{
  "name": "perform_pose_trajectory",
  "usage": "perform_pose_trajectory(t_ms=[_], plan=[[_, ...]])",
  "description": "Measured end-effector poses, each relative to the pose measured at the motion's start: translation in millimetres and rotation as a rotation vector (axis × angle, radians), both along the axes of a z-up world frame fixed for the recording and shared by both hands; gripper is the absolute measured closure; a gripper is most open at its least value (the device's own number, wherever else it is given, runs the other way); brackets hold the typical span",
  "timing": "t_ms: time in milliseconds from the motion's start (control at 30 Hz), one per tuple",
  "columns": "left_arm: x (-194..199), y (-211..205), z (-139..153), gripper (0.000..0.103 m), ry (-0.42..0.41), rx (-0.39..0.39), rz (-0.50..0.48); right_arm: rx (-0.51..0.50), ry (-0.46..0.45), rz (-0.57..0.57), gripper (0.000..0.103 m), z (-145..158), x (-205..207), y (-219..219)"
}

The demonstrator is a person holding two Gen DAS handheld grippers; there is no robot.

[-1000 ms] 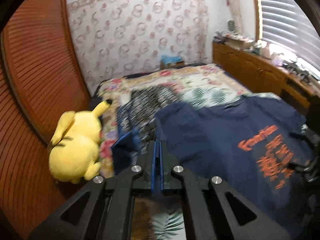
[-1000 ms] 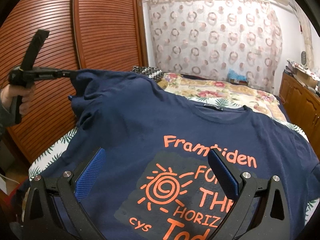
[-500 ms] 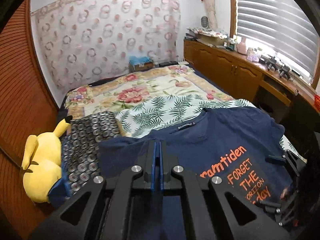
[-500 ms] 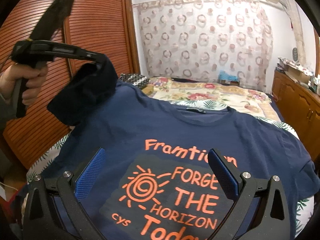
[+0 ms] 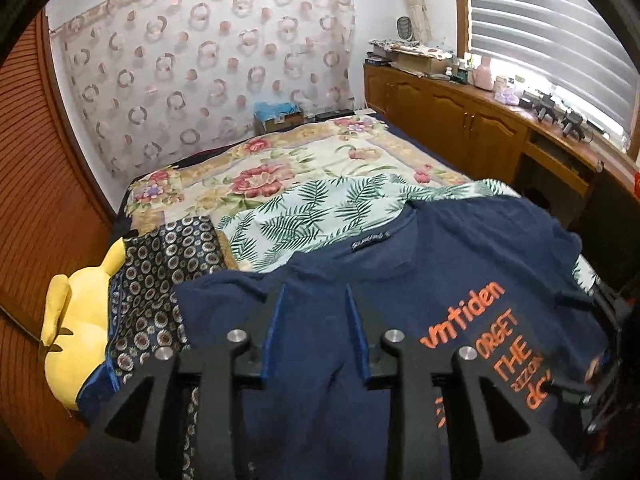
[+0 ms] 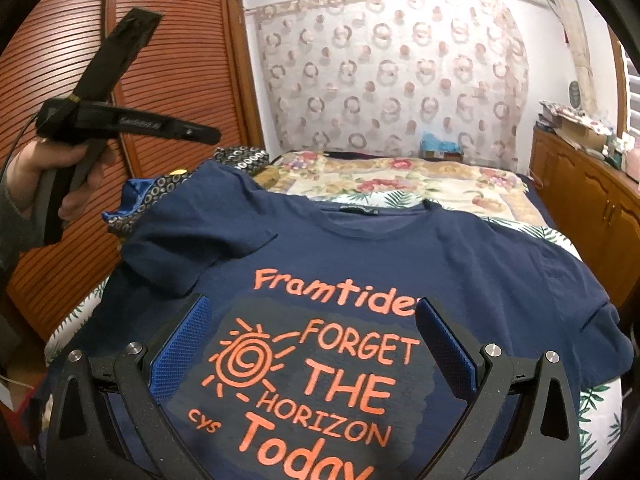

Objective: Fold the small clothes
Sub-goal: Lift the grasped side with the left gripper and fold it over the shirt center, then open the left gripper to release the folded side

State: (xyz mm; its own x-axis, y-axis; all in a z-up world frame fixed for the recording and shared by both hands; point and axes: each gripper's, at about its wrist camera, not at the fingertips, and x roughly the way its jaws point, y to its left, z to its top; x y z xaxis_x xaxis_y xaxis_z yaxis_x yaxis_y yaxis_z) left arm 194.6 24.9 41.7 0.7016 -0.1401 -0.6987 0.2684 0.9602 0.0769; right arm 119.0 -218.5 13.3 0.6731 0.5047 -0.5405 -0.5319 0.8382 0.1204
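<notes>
One bed (image 5: 328,168) carries one navy T-shirt (image 6: 400,248), spread print-up for folding, its left sleeve (image 6: 188,248) already laid inward. Two tools hover above: the left hand-held gripper (image 5: 314,332) released and empty, the right hand-held gripper (image 6: 316,344) spread wide over the print, ready to grasp.

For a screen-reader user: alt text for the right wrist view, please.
A navy T-shirt with orange print lies on a bed, one sleeve folded inward. The right hand-held gripper is open above it; the left hand-held gripper hovers empty.
</notes>
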Motion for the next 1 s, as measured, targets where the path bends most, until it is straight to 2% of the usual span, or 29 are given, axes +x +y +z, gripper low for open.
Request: perform_pose_trajectory(t_ms=[233, 333, 467, 633, 800, 1000], plan=[[-30, 2, -24, 0.054, 0.003, -0.037, -0.015, -0.014, -0.001, -0.02, 0.0, -1, 1, -11], [-43, 2, -47, 0.054, 0.022, -0.067, -0.002, -0.025, -0.005, -0.043, 0.0, 0, 3, -23], [-55, -5, -75, 0.054, 0.044, -0.065, 0.006, -0.054, -0.009, -0.07, 0.0, 1, 8, -41], [-60, -15, -95, 0.054, 0.08, -0.107, -0.003, -0.106, -0.018, -0.102, 0.0, 1, 13, -63], [-61, -28, -110, 0.054, 0.112, -0.099, -0.025, -0.144, 0.023, -0.102, 0.018, -3, 19, -93], [-61, -36, -123, 0.054, 0.14, -0.082, -0.034, -0.183, 0.076, -0.157, 0.024, -15, 30, -141]])
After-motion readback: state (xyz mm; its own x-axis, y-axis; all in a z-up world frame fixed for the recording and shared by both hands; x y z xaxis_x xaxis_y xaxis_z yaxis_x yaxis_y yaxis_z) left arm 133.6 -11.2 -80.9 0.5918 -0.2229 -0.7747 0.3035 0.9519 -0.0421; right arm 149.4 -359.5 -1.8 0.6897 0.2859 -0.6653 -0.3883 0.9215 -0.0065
